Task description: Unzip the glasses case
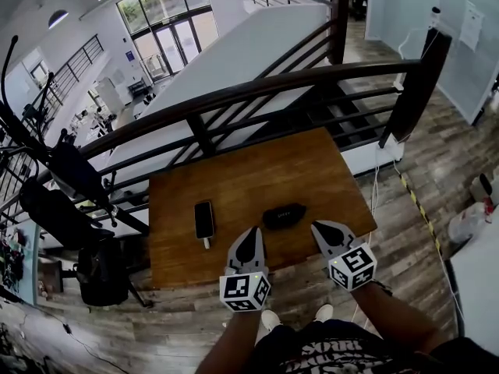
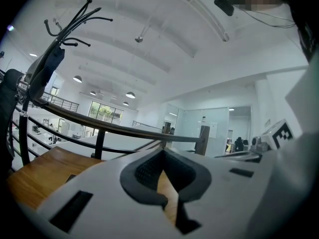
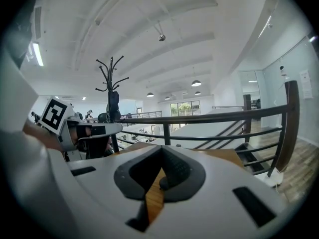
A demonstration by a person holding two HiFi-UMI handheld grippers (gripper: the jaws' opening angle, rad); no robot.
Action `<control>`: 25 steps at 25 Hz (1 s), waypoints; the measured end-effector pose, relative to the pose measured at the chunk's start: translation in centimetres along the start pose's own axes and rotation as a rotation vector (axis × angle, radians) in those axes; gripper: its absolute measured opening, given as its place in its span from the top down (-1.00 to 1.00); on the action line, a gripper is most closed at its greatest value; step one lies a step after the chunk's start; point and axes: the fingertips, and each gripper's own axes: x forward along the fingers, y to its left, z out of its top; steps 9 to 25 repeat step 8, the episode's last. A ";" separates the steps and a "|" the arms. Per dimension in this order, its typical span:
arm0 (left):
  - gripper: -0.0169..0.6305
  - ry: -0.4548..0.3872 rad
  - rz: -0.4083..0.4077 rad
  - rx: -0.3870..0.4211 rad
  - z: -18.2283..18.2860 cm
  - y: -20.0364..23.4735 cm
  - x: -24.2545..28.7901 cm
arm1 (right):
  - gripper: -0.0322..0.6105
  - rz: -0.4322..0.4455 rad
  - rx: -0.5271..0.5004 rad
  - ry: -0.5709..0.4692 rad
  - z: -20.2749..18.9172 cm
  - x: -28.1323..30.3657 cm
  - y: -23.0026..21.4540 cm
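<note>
- The left gripper (image 2: 162,152) has its jaws pressed together at the tips. Only a thin sliver of wooden tabletop shows through the slit behind them, and nothing is pinched.
- The right gripper (image 3: 161,149) also has its jaws closed tip to tip and holds nothing. A small dark rounded shape shows low in its slit, probably an edge of the case lying beyond, not something gripped.
- In the head view both grippers sit over the near edge of the wooden table (image 1: 234,179), the left one (image 1: 251,232) and the right one (image 1: 318,227) pointing away from the person.
- The black glasses case (image 1: 284,216) lies flat on the table, between the two gripper tips and just beyond them. It is near both and touches neither.
- A black phone (image 1: 204,220) lies to the left of the case, well clear of it.
- Progress: the case is too small and dark for its zip to be made out, so I cannot tell whether it is zipped shut or already run open. Its lid is down and its shape looks closed, which fits a case waiting to be unzipped as well as one unzipped with the lid resting in place.
- Writing: faint pale marks on top of the case cannot be read. The marker cubes carry only square black-and-white patterns, and the print on the person's dark shirt is cut off and illegible.
</note>
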 end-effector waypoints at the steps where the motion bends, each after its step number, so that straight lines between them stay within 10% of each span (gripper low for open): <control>1: 0.93 0.003 -0.001 0.002 -0.1 0.0 -0.1 | 0.90 0.002 0.001 0.001 0.0 0.0 0.1; 25: 0.93 0.017 0.000 0.002 -0.7 0.1 -1.0 | 0.90 0.009 -0.002 0.014 -0.4 -0.3 0.4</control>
